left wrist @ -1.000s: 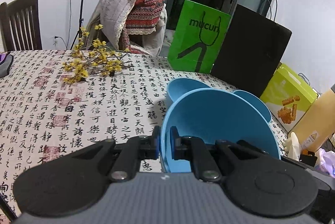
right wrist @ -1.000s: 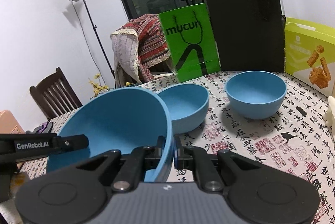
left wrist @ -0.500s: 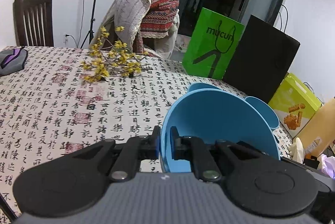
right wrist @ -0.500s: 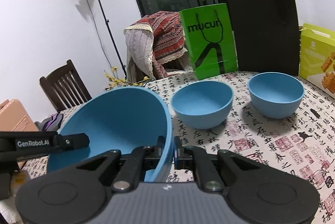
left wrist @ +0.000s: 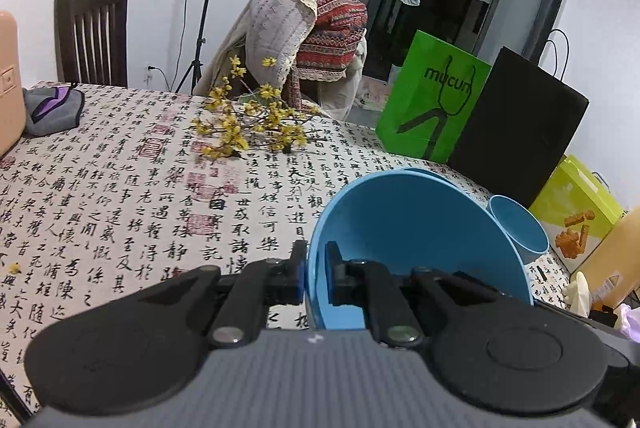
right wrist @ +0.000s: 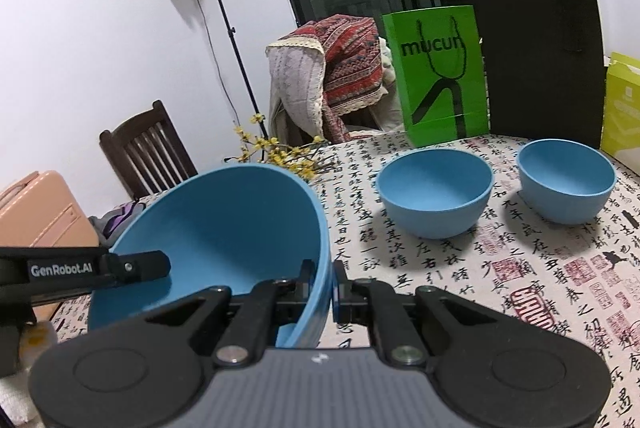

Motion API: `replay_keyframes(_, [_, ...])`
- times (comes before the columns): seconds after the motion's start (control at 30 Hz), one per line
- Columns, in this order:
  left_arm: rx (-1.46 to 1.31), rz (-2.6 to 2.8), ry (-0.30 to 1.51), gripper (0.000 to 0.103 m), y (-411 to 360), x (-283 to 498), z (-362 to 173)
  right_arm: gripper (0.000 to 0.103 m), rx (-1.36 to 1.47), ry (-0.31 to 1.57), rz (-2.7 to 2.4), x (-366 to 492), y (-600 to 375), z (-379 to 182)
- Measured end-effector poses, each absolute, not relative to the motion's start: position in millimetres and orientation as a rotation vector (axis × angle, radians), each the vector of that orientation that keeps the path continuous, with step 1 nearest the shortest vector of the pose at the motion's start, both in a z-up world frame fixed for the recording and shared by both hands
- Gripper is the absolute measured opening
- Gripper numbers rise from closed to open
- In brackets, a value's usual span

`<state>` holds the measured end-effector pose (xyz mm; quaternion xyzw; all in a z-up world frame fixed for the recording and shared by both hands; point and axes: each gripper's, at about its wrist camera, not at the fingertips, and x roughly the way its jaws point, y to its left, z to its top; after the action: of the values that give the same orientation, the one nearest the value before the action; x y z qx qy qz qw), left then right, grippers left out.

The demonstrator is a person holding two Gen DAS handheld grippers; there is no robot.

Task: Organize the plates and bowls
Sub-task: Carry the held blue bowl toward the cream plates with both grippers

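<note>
White-walled room [right wrist: 100, 27] with dark glass doors, draped chair, lamp stand. Worktop [left wrist: 120, 195] under a calligraphy-print cloth, carrying green bag [right wrist: 438, 75], black bag, yellow twigs, 2 small bowls [right wrist: 436, 191]. Big blue bowl [right wrist: 224, 236] held tilted above the cloth, both jaws clamped narrow on opposite rims. Risks: rim slipping out; bumping the nearer small bowl.

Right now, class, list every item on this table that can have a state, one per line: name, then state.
large blue bowl: off the table, tilted, rim clamped on opposite sides by both grippers
left gripper: shut on the large blue bowl's rim
right gripper: shut on the large blue bowl's rim
middle small bowl: upright, empty, on the table
right small bowl: upright, empty, apart from its neighbour
</note>
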<state>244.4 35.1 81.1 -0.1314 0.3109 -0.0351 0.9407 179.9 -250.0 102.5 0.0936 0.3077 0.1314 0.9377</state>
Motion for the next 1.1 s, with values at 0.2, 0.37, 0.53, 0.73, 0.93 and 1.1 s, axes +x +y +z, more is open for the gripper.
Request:
replay_keyframes(0.2, [-0.272, -0.063, 0.629, 0.01, 46.7, 236.0, 79.9, 0.008, 0.185, 0.633, 0.286, 176.2, -238.9, 102.4])
replay_keyframes(0.37, [-0.279, -0.053, 0.629, 0.01, 55.9, 229.5, 77.8, 0.008, 0.176, 0.638, 0.302, 172.9, -229.6, 102.0])
replay_keyframes(0.53, [-0.28, -0.044, 0.623, 0.01, 63.3, 221.8, 77.1, 0.008, 0.171, 0.641, 0.316, 168.7, -221.7, 101.3])
replay_keyframes(0.73, [-0.281, -0.033, 0.616, 0.01, 71.1, 210.7, 77.1, 0.008, 0.168, 0.648, 0.334, 163.3, -213.3, 100.3])
replay_keyframes(0.93, [-0.283, -0.018, 0.615, 0.01, 79.4, 200.6, 75.0, 0.008, 0.168, 0.656, 0.351, 156.0, -205.5, 98.7])
replay_keyframes(1.1, [-0.29, -0.007, 0.614, 0.01, 87.9, 191.2, 72.5, 0.008, 0.166, 0.663, 0.366, 148.7, -198.5, 96.7])
